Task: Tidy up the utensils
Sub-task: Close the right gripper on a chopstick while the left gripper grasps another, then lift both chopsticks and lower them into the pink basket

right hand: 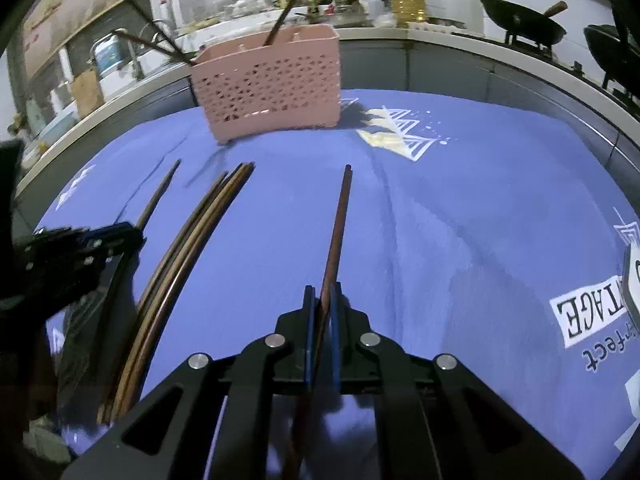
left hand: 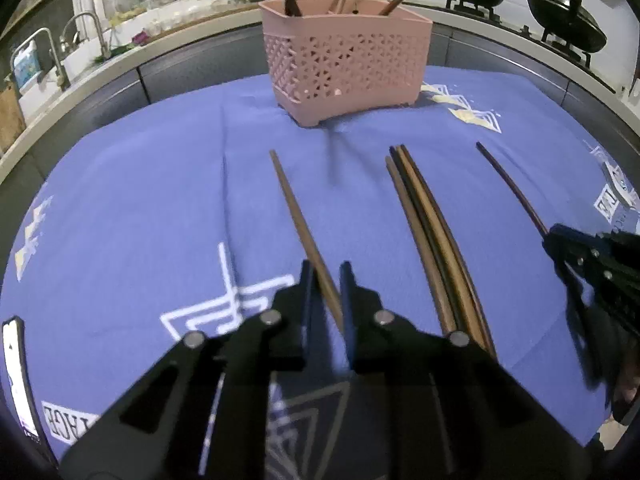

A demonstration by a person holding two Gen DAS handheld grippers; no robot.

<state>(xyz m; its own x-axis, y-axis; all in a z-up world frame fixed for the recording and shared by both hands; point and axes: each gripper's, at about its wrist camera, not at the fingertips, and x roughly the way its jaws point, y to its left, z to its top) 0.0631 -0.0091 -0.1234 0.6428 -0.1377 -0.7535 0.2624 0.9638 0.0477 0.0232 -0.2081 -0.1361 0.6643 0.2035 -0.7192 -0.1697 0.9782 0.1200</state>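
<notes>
Our left gripper [left hand: 326,276] sits narrow around a brown chopstick [left hand: 294,212], though whether the blue pads press it yet we cannot tell. Rightward lies a bundle of chopsticks [left hand: 424,224] on the blue cloth [left hand: 140,200], then our right gripper [right hand: 323,300], clamped on a dark chopstick [right hand: 340,216] near its thick end. These sticks look light, stiff and slick, so a grip near one end may let them pivot; nearer the middle seems steadier. The pink basket [left hand: 344,60] stands beyond, with open cloth between. The cloth's far edge lies just behind the basket.
</notes>
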